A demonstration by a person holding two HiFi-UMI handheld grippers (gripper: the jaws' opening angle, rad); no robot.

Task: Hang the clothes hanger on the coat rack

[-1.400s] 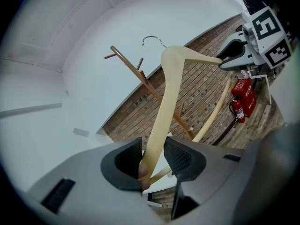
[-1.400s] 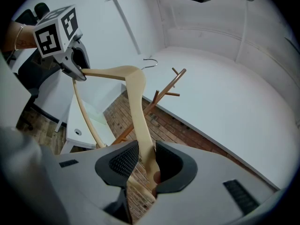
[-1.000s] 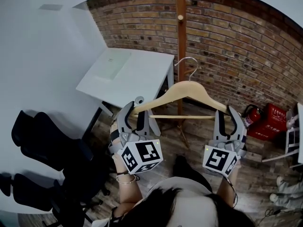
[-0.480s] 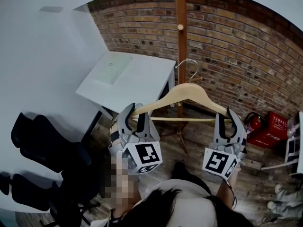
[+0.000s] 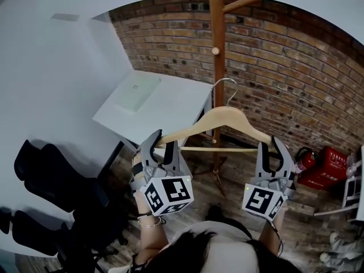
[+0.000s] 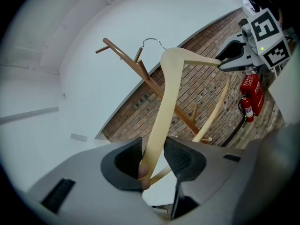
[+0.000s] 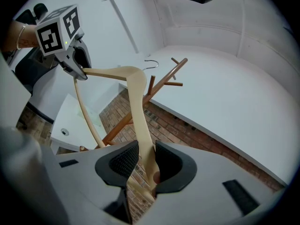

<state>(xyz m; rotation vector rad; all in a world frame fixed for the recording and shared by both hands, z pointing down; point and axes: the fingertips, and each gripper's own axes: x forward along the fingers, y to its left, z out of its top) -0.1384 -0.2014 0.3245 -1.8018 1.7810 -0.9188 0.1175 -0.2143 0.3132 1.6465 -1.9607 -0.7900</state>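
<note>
A pale wooden clothes hanger (image 5: 225, 118) with a metal hook (image 5: 226, 86) hangs level in the air in front of me. My left gripper (image 5: 161, 142) is shut on its left arm end, and my right gripper (image 5: 275, 148) is shut on its right arm end. The hook stands just in front of the wooden coat rack pole (image 5: 216, 61), below a slanted peg (image 5: 242, 3). In the left gripper view the hanger arm (image 6: 164, 107) runs out from between the pads of the left gripper (image 6: 153, 150). In the right gripper view the other hanger arm (image 7: 138, 97) sits between the pads of the right gripper (image 7: 143, 161).
A white table (image 5: 170, 104) stands left of the rack against the brick wall (image 5: 296, 67). A fire extinguisher (image 5: 304, 155) and a red box (image 5: 333, 164) sit on the floor at the right. Black chairs (image 5: 57, 181) are at the lower left.
Both grippers have carried the hanger forward toward the coat rack. The hook now sits closer to the pole. Both grips are unchanged.
</note>
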